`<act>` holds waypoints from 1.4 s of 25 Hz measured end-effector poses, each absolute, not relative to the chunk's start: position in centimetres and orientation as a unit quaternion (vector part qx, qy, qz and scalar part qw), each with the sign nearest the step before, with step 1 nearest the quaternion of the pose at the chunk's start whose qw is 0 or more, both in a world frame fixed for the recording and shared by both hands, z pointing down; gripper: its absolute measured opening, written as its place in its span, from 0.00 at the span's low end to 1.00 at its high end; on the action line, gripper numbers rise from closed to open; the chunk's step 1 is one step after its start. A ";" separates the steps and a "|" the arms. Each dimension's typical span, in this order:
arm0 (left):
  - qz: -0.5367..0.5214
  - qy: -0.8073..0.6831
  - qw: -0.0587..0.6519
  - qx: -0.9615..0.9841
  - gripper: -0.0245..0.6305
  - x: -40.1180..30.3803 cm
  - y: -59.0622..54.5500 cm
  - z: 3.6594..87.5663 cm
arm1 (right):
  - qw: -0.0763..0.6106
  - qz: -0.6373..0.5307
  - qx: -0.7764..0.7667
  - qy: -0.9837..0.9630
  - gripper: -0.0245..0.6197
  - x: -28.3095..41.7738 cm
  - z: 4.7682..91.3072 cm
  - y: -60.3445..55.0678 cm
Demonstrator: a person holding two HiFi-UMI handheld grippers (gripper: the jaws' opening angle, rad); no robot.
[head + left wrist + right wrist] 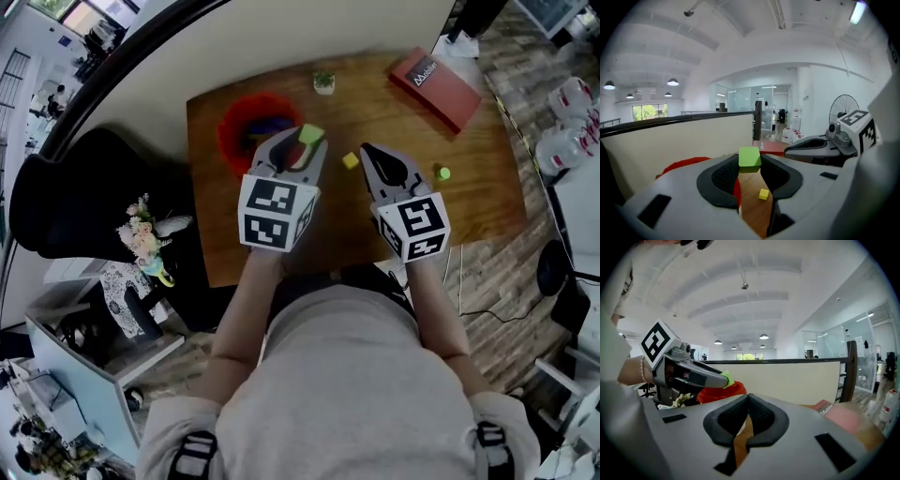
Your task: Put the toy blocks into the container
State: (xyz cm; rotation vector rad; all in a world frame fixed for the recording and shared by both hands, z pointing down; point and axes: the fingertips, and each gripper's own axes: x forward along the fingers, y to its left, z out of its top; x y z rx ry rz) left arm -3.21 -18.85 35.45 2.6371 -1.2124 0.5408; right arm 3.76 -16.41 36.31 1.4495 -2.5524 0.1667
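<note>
My left gripper [307, 141] is shut on a light green block [311, 133], held in the air just right of the red container [246, 124]. In the left gripper view the green block [749, 158] sits pinched between the tips of the dark pads. A small yellow block [351, 160] lies on the wooden table [469, 197] between the two grippers; it also shows below the jaws as the yellow block [763, 194]. A small green block [442, 172] lies to the right. My right gripper [367, 150] is shut and holds nothing; its tips meet in the right gripper view [748, 396].
A red book [434, 87] lies at the table's far right corner. A small potted plant [323, 82] stands at the far edge. A beige partition wall runs behind the table. A black chair with a flower bunch [141, 239] stands to the left.
</note>
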 end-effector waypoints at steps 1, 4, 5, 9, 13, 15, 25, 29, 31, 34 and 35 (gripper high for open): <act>0.177 -0.420 0.098 0.885 0.26 -4.3 -19.1 35.2 | 0.100 0.050 0.481 -0.869 0.05 2.9 35.9 -16.8; 0.172 -0.451 0.100 0.870 0.26 -7.3 -19.4 34.8 | 0.096 0.034 0.457 -0.884 0.05 0.5 34.7 -17.6; 0.173 -0.460 0.099 0.865 0.26 -8.2 -19.4 34.7 | 0.094 0.030 0.449 -0.888 0.05 -0.2 34.2 -17.8; 0.178 -0.485 0.100 0.850 0.26 -11.5 -19.5 34.8 | 0.093 0.017 0.422 -0.902 0.05 -3.2 33.4 -18.5; 0.179 -0.503 0.103 0.839 0.26 -13.5 -19.9 35.2 | 0.103 0.015 0.394 -0.913 0.05 -5.7 33.8 -18.9; 0.182 -0.509 0.106 0.834 0.26 -14.0 -20.3 35.5 | 0.108 0.013 0.381 -0.918 0.05 -6.6 34.0 -19.0; 0.209 -0.518 0.118 0.821 0.26 -14.7 -21.4 37.1 | 0.125 0.018 0.359 -0.925 0.05 -7.8 35.4 -19.5; 0.205 -0.521 0.121 0.820 0.25 -14.7 -21.9 37.2 | 0.127 0.021 0.361 -0.924 0.05 -7.3 35.6 -19.9; 0.202 -0.523 0.121 0.820 0.25 -14.7 -22.3 37.1 | 0.127 0.024 0.362 -0.923 0.05 -7.1 35.7 -20.2; 0.202 -0.519 0.118 0.823 0.31 -14.4 -22.5 37.0 | 0.127 0.026 0.365 -0.922 0.05 -6.7 35.7 -20.3; 0.203 -0.517 0.117 0.824 0.32 -14.2 -22.4 37.0 | 0.127 0.027 0.366 -0.921 0.05 -6.6 35.7 -20.3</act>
